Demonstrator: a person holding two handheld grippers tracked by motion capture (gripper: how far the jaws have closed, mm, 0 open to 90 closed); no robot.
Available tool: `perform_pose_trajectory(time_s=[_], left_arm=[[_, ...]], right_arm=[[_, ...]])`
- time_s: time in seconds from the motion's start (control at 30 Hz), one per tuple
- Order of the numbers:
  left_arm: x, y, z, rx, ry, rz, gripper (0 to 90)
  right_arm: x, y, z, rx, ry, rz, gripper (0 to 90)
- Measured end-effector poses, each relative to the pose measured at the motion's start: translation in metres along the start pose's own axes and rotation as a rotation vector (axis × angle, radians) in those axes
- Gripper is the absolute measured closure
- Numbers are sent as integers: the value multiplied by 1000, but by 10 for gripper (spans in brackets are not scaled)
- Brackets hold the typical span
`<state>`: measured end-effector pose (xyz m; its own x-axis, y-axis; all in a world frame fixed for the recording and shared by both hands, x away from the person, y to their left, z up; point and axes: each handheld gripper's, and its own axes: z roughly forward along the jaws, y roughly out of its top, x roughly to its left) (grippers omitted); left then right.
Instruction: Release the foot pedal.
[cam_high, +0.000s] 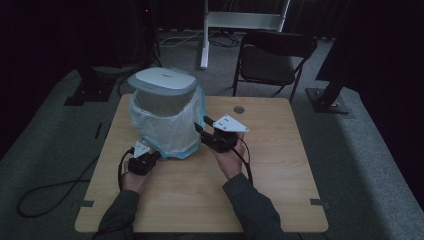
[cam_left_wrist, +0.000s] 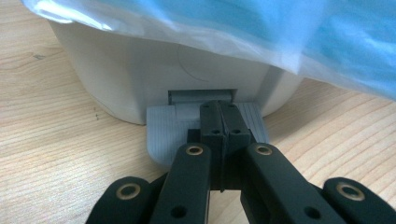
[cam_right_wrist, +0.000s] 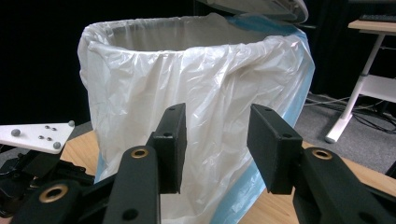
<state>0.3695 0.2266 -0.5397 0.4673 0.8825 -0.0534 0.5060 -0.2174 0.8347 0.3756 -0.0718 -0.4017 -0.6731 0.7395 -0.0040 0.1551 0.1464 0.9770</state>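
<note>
Pedal bin on a wooden table (cam_high: 200, 200), dark room, folding chair (cam_high: 272, 57) at 1 o'clock.
Lid-up pedal bin (cam_high: 165, 112) held a bag (cam_right_wrist: 187, 93); left gripper (cam_left_wrist: 219, 114) pressed shut on the pedal (cam_left_wrist: 161, 135); right gripper (cam_right_wrist: 215, 140) half-open, empty, at 3 o'clock.

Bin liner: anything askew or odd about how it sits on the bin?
Yes. The liner hangs loose and bunched far down the pedal bin, with a blue layer trailing lower on one side. The lid stands open while the shut left gripper rests on the pedal.
</note>
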Motion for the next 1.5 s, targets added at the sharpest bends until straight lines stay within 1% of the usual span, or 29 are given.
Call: perform_pose_trajectory(time_s=[0.57, 0.9, 1.5], left_arm=[[-1, 0, 0, -1, 7, 4, 900], [-1, 0, 0, -6, 5, -1, 900], [0, 0, -1, -11, 5, 2, 900]], right_arm=[[3, -1, 0, 0, 3, -5, 565], [2, -6, 0, 5, 2, 5, 562], [0, -9, 0, 6, 3, 11, 558]])
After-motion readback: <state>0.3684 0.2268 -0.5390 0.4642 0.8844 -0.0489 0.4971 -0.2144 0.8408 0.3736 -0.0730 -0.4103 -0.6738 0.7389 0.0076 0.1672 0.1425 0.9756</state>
